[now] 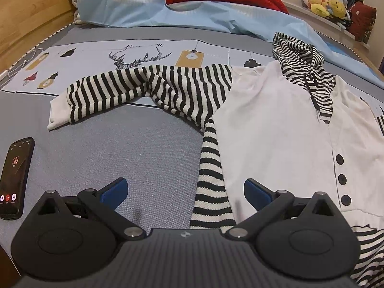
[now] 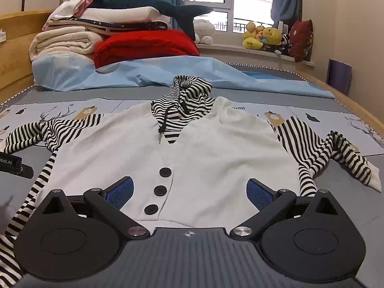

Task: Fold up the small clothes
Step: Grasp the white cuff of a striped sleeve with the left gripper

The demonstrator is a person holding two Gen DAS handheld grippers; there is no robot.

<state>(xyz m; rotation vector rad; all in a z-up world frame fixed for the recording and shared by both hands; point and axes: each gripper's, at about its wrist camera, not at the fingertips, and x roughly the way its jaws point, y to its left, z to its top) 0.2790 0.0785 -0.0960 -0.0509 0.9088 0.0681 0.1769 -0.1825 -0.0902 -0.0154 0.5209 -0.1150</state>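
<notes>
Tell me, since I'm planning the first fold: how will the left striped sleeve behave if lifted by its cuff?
The striped sleeve already lies rumpled and bent, so it will probably hang limp. Its ribbed knit looks grippy rather than slippery. Being joined to the white body, it may tug that along.

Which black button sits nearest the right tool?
The lowest button, just above the white hem; the other two sit farther up the placket.

Hoodie lies on bed, phone left of it.

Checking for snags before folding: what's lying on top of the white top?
Three black buttons and the striped hood's drawstring lie on the white top; nothing else. Underneath is hidden.
</notes>
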